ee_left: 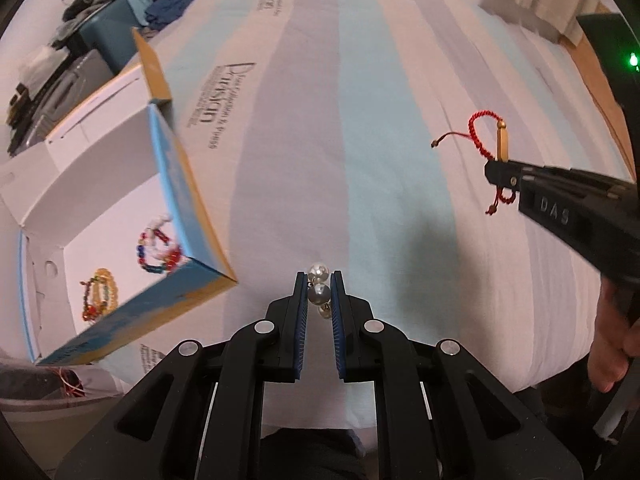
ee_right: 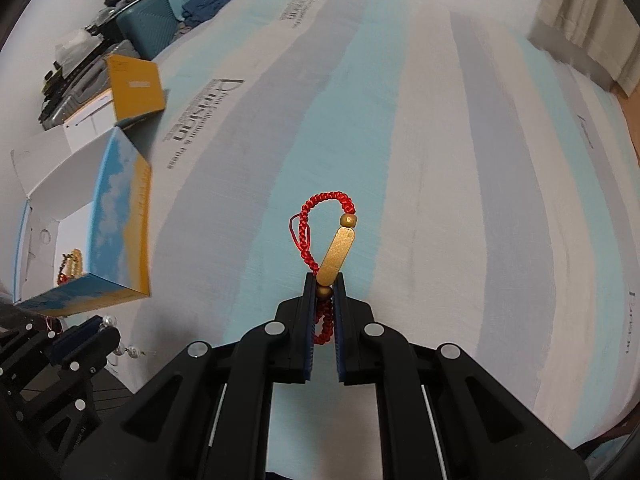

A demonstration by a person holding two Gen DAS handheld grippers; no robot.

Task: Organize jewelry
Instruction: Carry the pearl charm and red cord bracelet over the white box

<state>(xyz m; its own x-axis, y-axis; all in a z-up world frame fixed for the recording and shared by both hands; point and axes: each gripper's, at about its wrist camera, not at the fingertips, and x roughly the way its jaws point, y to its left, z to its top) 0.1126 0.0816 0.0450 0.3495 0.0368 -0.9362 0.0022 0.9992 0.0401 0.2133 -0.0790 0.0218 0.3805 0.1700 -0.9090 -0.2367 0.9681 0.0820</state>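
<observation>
Left gripper (ee_left: 319,280) clamps pearl strand (ee_left: 320,290) above striped bedsheet (ee_left: 360,120), beside open cardboard box (ee_left: 176,184) containing beaded bracelets (ee_left: 160,250). Right gripper (ee_right: 323,280) pinches red braided bracelet (ee_right: 320,220) with gold bar, lifted off sheet.

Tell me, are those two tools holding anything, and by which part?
Yes. The left tool pinches a pearl piece by its middle pearl. The right tool clamps a red braided bracelet at the lower end of its gold bar.
</observation>
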